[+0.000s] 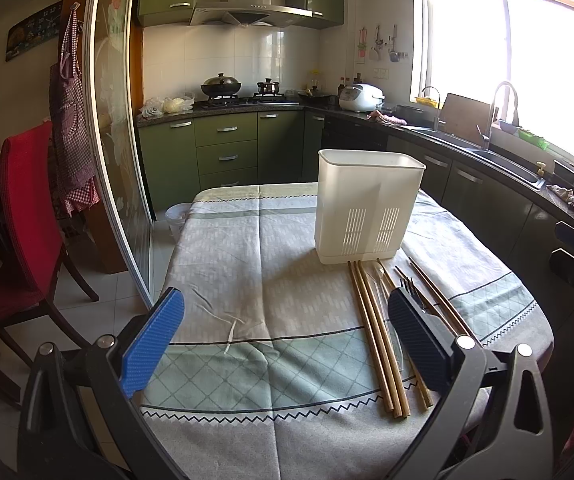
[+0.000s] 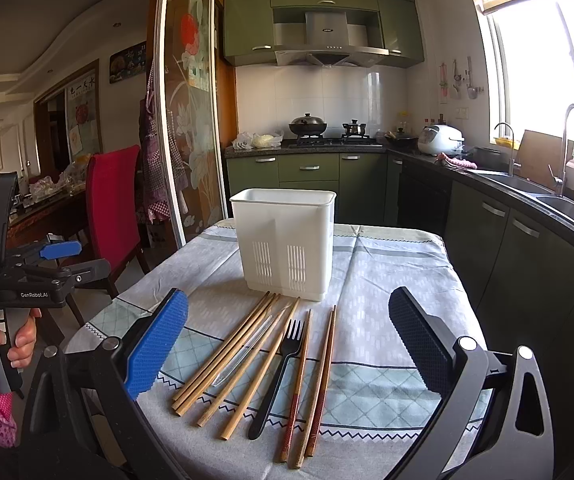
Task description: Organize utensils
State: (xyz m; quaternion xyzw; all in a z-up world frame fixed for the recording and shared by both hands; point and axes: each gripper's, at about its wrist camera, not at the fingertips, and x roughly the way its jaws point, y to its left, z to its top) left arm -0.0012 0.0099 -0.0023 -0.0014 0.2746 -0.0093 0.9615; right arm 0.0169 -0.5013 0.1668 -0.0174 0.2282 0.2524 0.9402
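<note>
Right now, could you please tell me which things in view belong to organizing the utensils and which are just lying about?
Part of the job:
white holder, standing on the table
bamboo chopsticks
red-handled chopsticks
black fork
clear plastic utensil

Just lying about:
red chair
wok on the stove
rice cooker
apron by the door

Fork (image 1: pixel 411 286) handle hidden behind left jaw; holder (image 2: pixel 283 240) interior unseen.

On the table lie eight chopsticks (image 2: pixel 243 364), one black fork (image 2: pixel 277 376), one clear utensil (image 2: pixel 243 354) and one white holder (image 2: pixel 285 242).
</note>
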